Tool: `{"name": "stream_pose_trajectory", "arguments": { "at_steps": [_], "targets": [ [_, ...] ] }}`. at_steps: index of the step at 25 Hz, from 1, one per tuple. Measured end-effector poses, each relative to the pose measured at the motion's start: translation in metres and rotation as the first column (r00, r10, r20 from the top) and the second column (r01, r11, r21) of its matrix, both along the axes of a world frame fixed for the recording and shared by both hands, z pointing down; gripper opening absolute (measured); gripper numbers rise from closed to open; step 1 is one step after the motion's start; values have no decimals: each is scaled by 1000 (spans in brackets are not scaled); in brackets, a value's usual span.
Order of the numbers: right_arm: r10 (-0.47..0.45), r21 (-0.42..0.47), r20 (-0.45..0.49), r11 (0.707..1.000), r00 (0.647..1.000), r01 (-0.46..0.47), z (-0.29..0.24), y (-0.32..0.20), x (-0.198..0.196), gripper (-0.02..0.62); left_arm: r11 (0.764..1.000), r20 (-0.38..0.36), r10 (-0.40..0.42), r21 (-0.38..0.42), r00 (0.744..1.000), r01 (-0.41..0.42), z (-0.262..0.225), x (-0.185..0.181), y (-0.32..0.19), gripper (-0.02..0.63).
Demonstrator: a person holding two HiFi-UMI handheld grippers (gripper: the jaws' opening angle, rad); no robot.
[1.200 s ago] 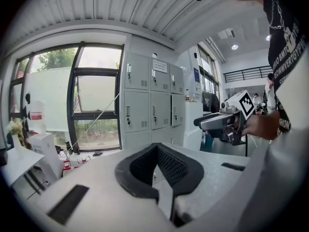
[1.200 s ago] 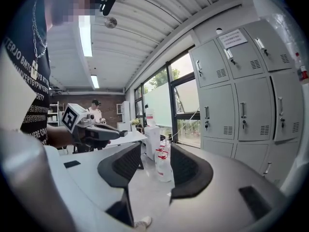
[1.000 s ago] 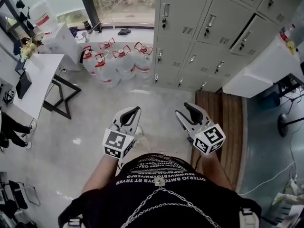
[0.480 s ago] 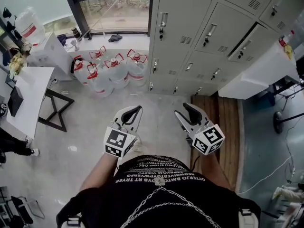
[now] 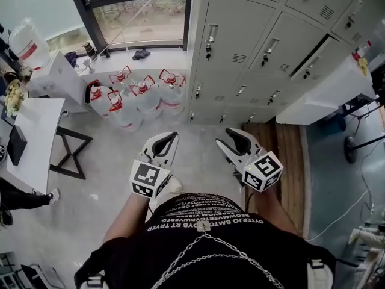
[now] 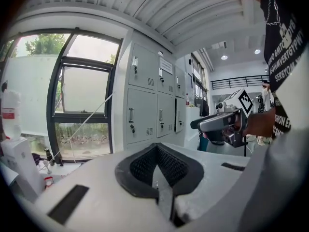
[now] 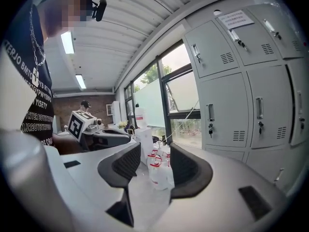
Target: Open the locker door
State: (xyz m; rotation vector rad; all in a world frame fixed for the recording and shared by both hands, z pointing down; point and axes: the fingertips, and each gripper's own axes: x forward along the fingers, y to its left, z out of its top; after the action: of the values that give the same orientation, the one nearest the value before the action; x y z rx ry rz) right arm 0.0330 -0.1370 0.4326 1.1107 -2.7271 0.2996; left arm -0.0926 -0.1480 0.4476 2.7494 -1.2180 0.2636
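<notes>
**Five jugs, two grippers, one bank of lockers**

There are two grippers, the left gripper (image 5: pixel 170 139) and the right gripper (image 5: pixel 231 139). Each carries one marker cube (image 5: pixel 146 179), making two cubes. On the floor ahead of the left gripper, five water jugs (image 5: pixel 143 95) with red handles stand in a cluster. Farther ahead and to its left is one more large bottle (image 5: pixel 25 41), near one white box (image 5: pixel 60 77). One white table (image 5: pixel 37 137) lies to the left of the left gripper. One bank of lockers (image 5: pixel 231 26) rises ahead of the right gripper. Its doors run past the edge, so their number cannot be told. One wooden strip (image 5: pixel 292 155) lies just right of the right gripper. Two ceiling strip lights (image 7: pixel 67 42) show overhead.
</notes>
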Motion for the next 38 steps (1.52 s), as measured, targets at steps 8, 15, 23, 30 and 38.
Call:
{"name": "stream_pose_trajectory", "arguments": {
  "at_steps": [8,15,23,30,38],
  "targets": [
    [13,5,8,1000,1000,-13,-4,-38,-39,187,1000,-16,5,-9,1000,-5,4,-39,-26,3],
    [44,7,15,999,999,-44,-4,-48,-41,187,998,-4,55,-17,998,-55,10,-31,-47,3],
    [102,-19,54,995,993,-101,10,-89,-9,187,997,33,68,-46,997,-67,21,-20,-79,3],
    [49,5,71,999,996,-50,1,-162,-2,187,999,37,6,-40,999,-5,19,-13,-140,3],
    [-22,45,70,999,997,19,-12,-274,7,186,998,35,-65,-11,997,65,11,2,-222,3]
  ]
}}
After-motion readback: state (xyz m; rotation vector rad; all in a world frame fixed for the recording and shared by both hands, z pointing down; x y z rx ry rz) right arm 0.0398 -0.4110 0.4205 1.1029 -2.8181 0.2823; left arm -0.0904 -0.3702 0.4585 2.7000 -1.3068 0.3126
